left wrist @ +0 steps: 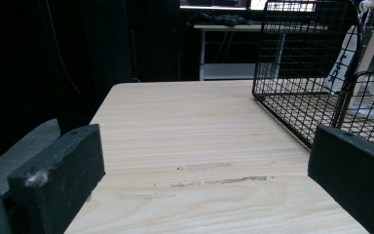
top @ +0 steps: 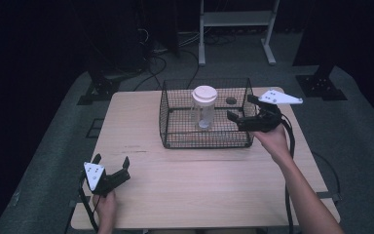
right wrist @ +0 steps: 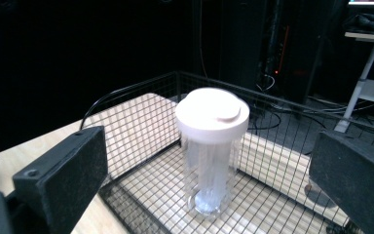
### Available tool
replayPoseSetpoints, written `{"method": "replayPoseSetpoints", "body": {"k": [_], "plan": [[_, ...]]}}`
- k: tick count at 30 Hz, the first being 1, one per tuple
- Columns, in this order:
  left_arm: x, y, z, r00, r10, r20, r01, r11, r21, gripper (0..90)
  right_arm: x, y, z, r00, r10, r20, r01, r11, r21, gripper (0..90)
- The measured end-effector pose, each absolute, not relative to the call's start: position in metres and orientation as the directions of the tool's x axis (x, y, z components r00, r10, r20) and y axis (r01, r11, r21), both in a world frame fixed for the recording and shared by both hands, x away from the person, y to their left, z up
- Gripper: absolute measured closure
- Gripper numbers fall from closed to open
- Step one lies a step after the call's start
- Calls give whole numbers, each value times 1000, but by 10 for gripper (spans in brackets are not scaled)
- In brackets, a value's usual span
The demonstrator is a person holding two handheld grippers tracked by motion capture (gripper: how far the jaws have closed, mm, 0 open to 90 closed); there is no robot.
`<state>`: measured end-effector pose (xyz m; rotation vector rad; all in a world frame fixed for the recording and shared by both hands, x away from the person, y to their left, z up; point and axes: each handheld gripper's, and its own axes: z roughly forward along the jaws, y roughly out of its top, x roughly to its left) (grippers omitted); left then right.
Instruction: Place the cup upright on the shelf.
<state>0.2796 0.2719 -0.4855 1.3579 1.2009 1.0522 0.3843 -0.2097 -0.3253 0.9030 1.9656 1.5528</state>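
A clear jar with a white lid (top: 204, 107) stands upright inside a black wire basket (top: 175, 141) at the back middle of the wooden table (top: 199, 185). My right gripper (top: 243, 109) is open at the basket's right rim, jaws pointing left toward the jar, nothing between them. In the right gripper view the jar (right wrist: 213, 151) stands centred between the jaws, some way off. My left gripper (top: 111, 163) is open near the table's front left corner, resting low with nothing in it. The left gripper view has the basket (left wrist: 297, 63) at the right.
A white metal stand (top: 236, 29) and cables (top: 151, 63) lie on the floor beyond the table. Dark stand bases (top: 321, 85) sit on the floor at the back right. Bare wood stretches across the table's front and left.
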Motion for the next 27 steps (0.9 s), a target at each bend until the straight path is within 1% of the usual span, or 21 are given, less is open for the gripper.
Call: {"method": "replayPoseSetpoints", "body": {"k": [13,27], "plan": [[280,271,-485,130,991,0,122,-17,992,0,348,-229,-347,-691,721,45,206,137,969,0],[279,271,-485,130,991,5,117,-20,993,0,313,-264,-377,-657,750,77,207,81,975,0]]}}
